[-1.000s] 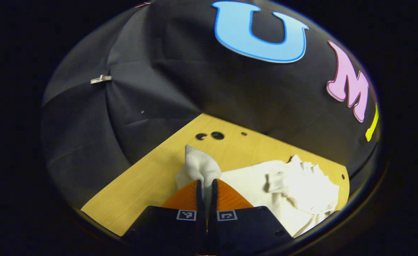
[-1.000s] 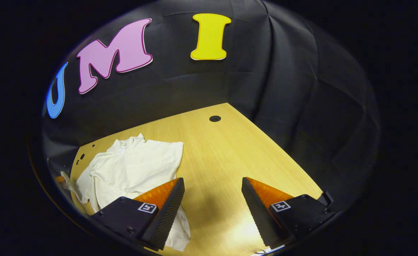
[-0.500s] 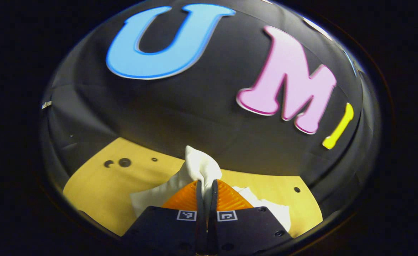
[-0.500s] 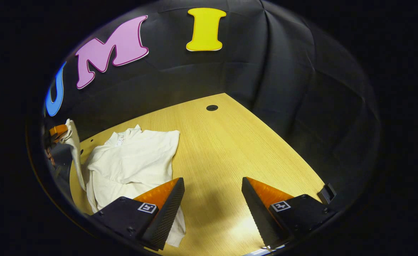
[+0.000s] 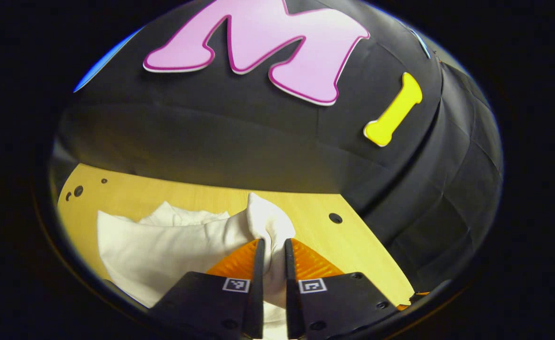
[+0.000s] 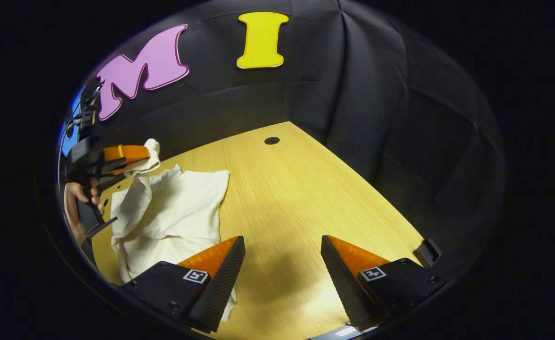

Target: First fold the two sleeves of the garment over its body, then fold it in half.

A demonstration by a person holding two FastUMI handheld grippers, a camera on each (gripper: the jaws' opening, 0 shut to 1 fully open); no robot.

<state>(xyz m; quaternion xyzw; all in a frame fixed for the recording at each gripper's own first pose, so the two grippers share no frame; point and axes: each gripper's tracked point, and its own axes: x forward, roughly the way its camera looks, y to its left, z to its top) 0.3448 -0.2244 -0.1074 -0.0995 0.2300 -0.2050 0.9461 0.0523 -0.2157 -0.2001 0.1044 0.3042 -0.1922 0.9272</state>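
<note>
Left gripper view: the left gripper has its fingers clenched on a bunched end of sleeve of the cream-white soft knit garment. The sleeve rises off the cloth to the fingers, and the garment body trails away to the left on the pale yellow wood-grain bench.

Right gripper view: the right gripper hangs over bare bench surface, fingers spread wide, grasping nothing. The garment lies flat toward the bench's far-left corner, well apart from these fingers. The left gripper shows farther off, a hand on its handle, with the sleeve end lifted above the collar side of the garment.

Step in hand, by my judgement: first sleeve fold, mid-carry.

How to do it well:
- Carry the sleeve across the body, low, so the fold line forms at the shoulder seam and not in the torso.
- Lower before letting go; a drop from height would leave the cuff crumpled.
- The body looks light and may drag with the sleeve; the idle right gripper could pin the hem side.
- Lay the sleeve within the body outline.

The second sleeve's state cannot be told from here. The half fold is not yet done.
</note>
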